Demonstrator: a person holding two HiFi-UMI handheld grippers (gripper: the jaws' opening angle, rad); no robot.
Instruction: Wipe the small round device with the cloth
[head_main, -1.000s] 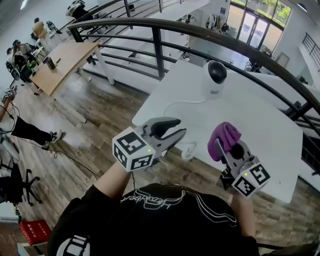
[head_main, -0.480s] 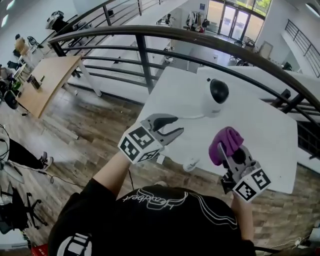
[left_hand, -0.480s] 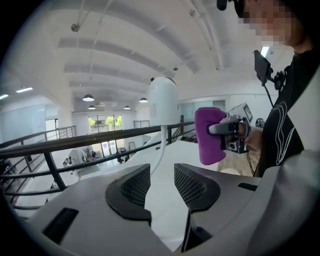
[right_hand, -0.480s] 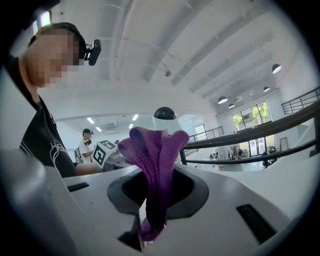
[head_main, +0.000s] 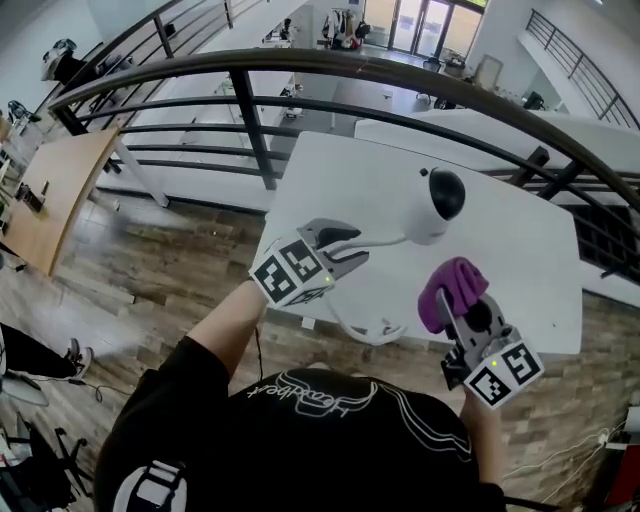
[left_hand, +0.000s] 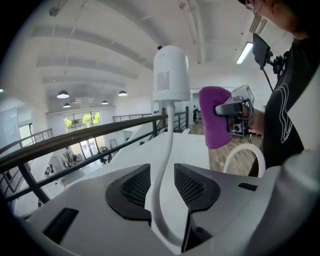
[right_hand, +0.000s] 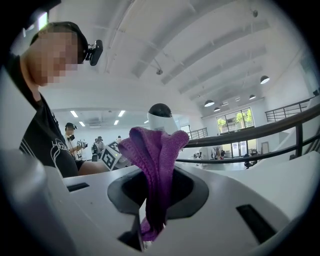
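Right gripper (head_main: 462, 312) is clenched on the purple cloth (head_main: 450, 288) above the white table's (head_main: 330, 175) near edge. Left gripper (head_main: 342, 245): 2 jaws apart, white cable (head_main: 388, 239) passing unpinched between them. Beyond, the small round device (head_main: 437, 203) stands on the table.

This is looking like a big open-plan office (two-level, judging by the railing (head_main: 400, 75)): a white table (head_main: 330, 190) and a wooden desk (head_main: 50, 190) are standing on plank flooring (head_main: 150, 270), round lamps (left_hand: 62, 94) are hanging from a high ceiling, and glass doors (head_main: 410, 12) are letting daylight in.
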